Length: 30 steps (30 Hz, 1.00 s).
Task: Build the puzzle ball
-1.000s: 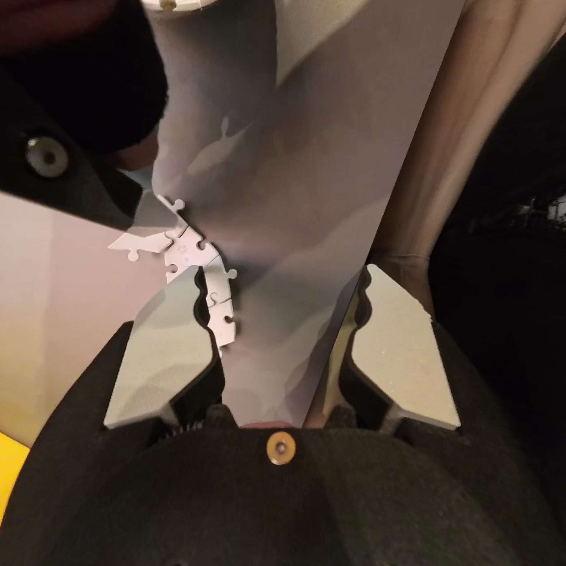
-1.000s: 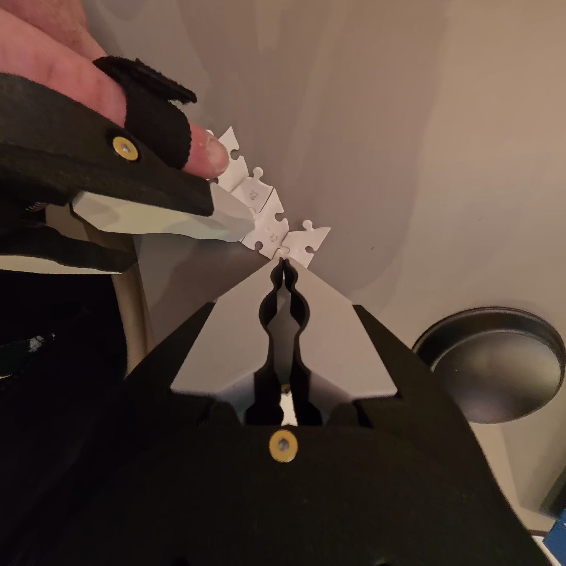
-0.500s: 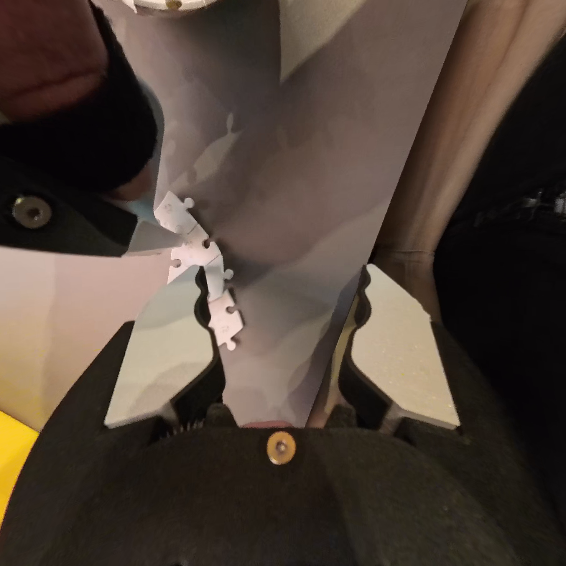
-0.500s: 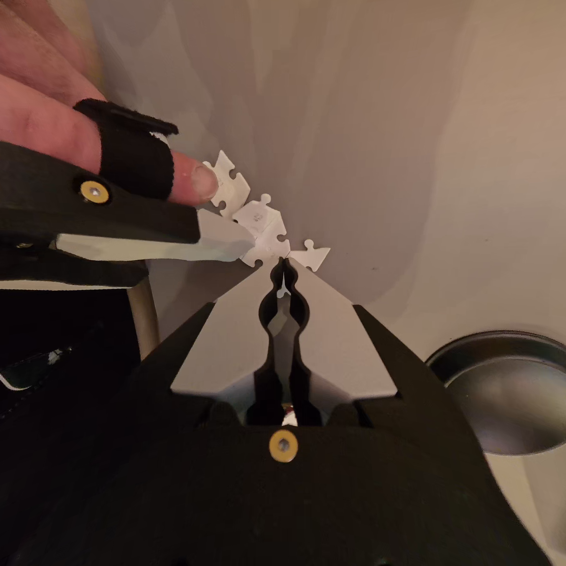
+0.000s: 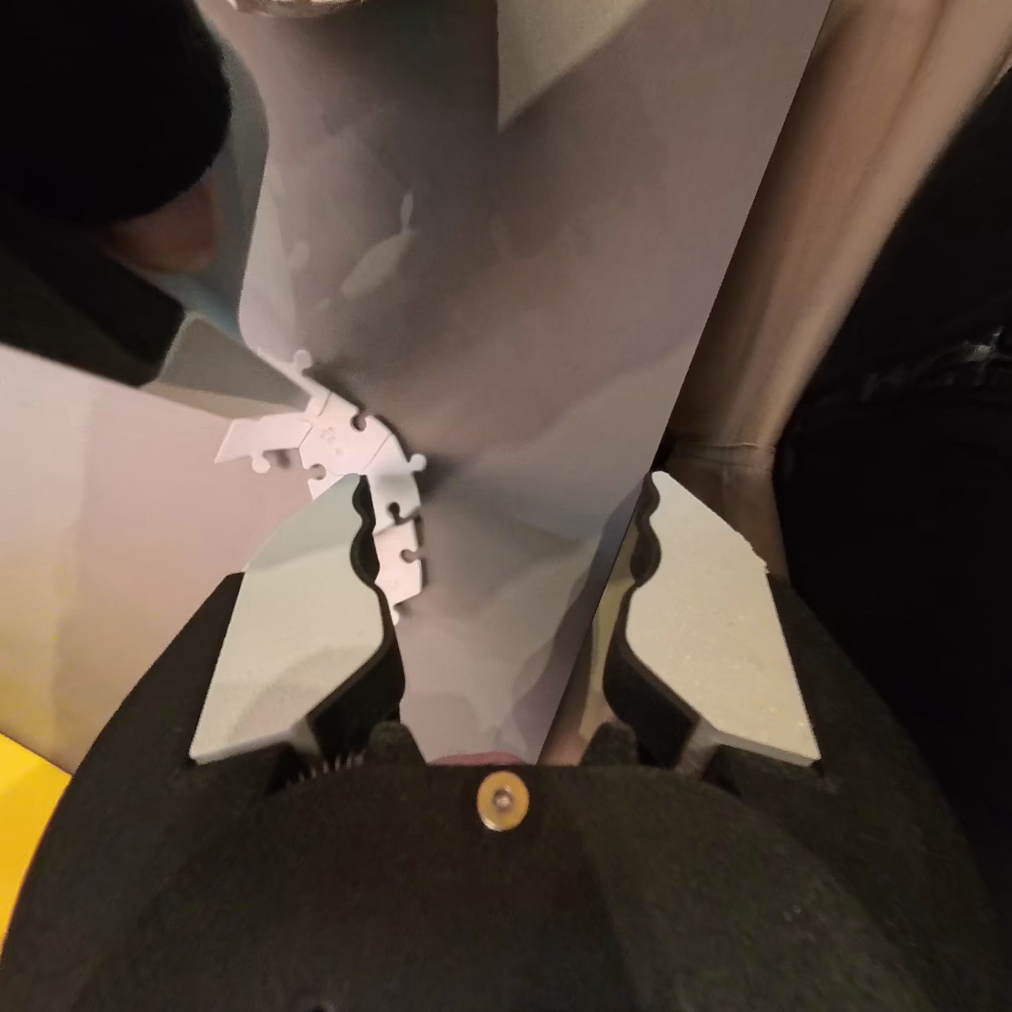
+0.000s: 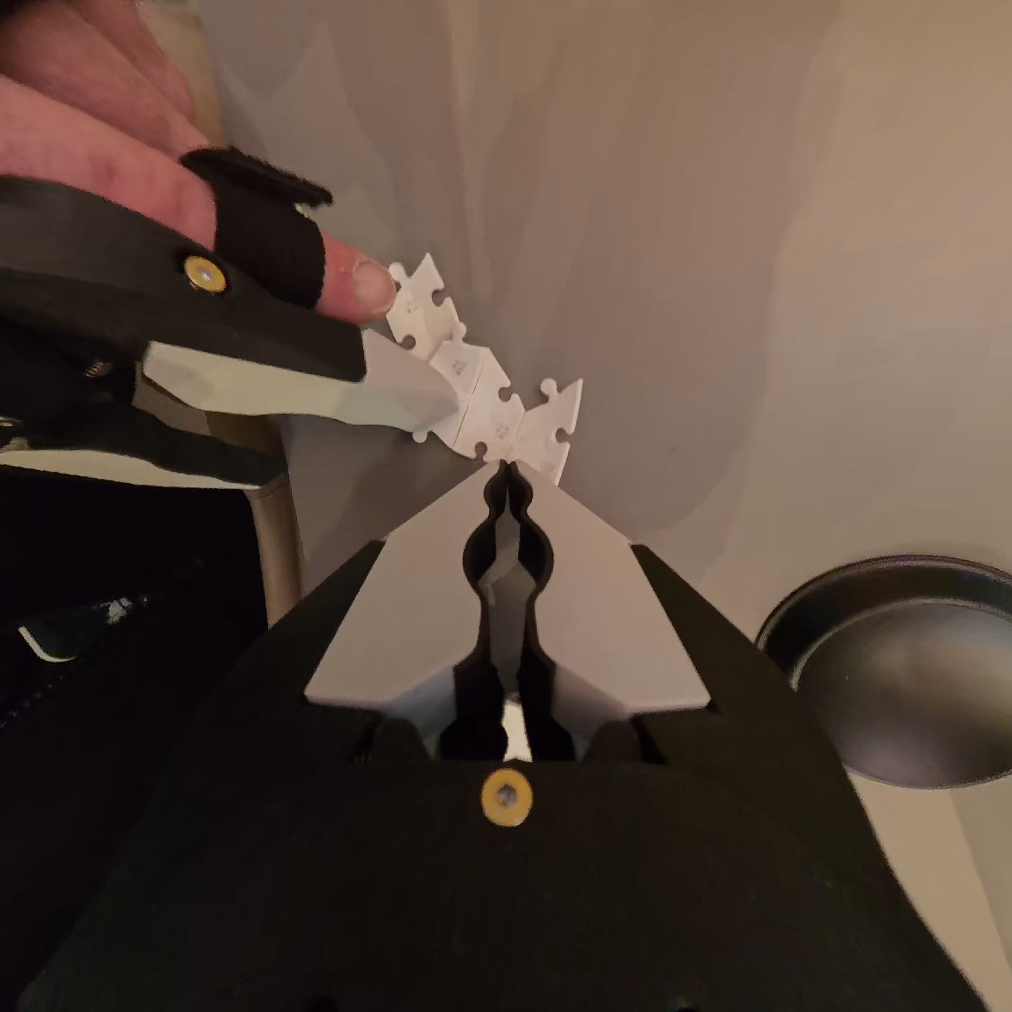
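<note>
A curved strip of several joined white puzzle pieces (image 5: 339, 438) hangs above the grey table (image 5: 520, 328). My right gripper (image 6: 506, 465) is shut on the strip's near end (image 6: 525, 427); it enters the left wrist view from the upper left (image 5: 246, 378). My left gripper (image 5: 506, 479) is open, and its left finger (image 5: 306, 591) lies against the strip's lower pieces (image 5: 402, 569). In the right wrist view that finger (image 6: 306, 389) touches the strip from the left. A person's fingertip (image 6: 356, 285) rests against the strip's far piece (image 6: 424, 306).
A dark round dish (image 6: 903, 673) sits on the table at the right. The table edge (image 5: 739, 274) runs up the right side, with dark clothing (image 5: 903, 493) beyond it. A yellow object (image 5: 22, 794) shows at the lower left.
The strip has turned in the right gripper's grip: its far end now stands higher and farther out, and the flat end piece shows again in the left wrist view. Both grippers kept their states.
</note>
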Tool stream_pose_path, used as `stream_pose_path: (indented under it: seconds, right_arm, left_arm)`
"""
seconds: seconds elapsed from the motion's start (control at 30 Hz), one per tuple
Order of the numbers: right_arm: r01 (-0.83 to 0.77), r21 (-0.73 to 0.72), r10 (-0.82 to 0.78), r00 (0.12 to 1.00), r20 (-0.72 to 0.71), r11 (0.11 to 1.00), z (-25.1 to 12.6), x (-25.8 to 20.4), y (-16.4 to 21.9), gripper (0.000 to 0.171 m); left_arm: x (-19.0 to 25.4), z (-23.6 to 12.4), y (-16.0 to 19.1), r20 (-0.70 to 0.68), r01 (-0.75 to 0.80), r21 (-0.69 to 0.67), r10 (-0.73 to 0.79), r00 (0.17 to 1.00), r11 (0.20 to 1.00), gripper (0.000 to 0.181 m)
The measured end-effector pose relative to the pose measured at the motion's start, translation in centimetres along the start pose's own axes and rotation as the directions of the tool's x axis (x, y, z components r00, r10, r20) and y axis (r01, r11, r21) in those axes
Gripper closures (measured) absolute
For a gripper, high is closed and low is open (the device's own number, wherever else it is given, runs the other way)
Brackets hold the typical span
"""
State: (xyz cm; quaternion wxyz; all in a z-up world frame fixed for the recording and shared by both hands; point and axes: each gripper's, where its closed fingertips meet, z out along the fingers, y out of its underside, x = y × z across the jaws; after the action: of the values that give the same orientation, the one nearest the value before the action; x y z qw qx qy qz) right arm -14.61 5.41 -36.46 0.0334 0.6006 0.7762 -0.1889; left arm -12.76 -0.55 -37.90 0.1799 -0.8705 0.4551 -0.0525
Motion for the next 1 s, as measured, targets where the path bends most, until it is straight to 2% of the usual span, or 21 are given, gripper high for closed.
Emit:
stream_pose_path:
  seconds: [0.03,0.33,0.57,0.67,0.77,1.0]
  right_arm:
    - [0.01,-0.015,-0.01,1.0,0.002,1.0,0.2,-0.1,0.2,0.171]
    - [0.037,-0.107,-0.042,0.998,-0.045,0.994,1.1,0.1,0.6,0.171]
    - [0.041,-0.226,-0.039,0.999,0.012,0.973,1.1,0.0,0.6,0.171]
    - [0.02,-0.16,-0.012,0.999,0.047,0.987,0.9,-0.2,-0.4,0.171]
    - [0.035,-0.118,-0.033,0.999,0.024,0.992,0.5,-0.2,-1.7,0.171]
    - [0.044,-0.151,-0.046,0.999,-0.009,0.988,1.6,0.3,-1.9,0.171]
  left_arm:
    - [0.0,0.0,0.0,0.001,-0.001,-0.001,0.001,1.0,1.0,0.09]
    - [-0.1,0.0,0.0,0.004,-0.002,-0.002,0.002,1.0,1.0,0.09]
    - [-0.1,-0.3,0.3,0.018,-0.005,-0.013,0.005,1.0,1.0,0.091]
    - [0.0,-0.7,0.6,0.033,0.002,-0.015,-0.001,0.999,1.0,0.092]
    - [0.1,-1.0,1.0,0.04,0.018,-0.005,-0.017,0.999,1.0,0.093]
    - [0.7,-1.4,1.8,0.042,0.043,0.005,-0.043,0.998,0.999,0.094]
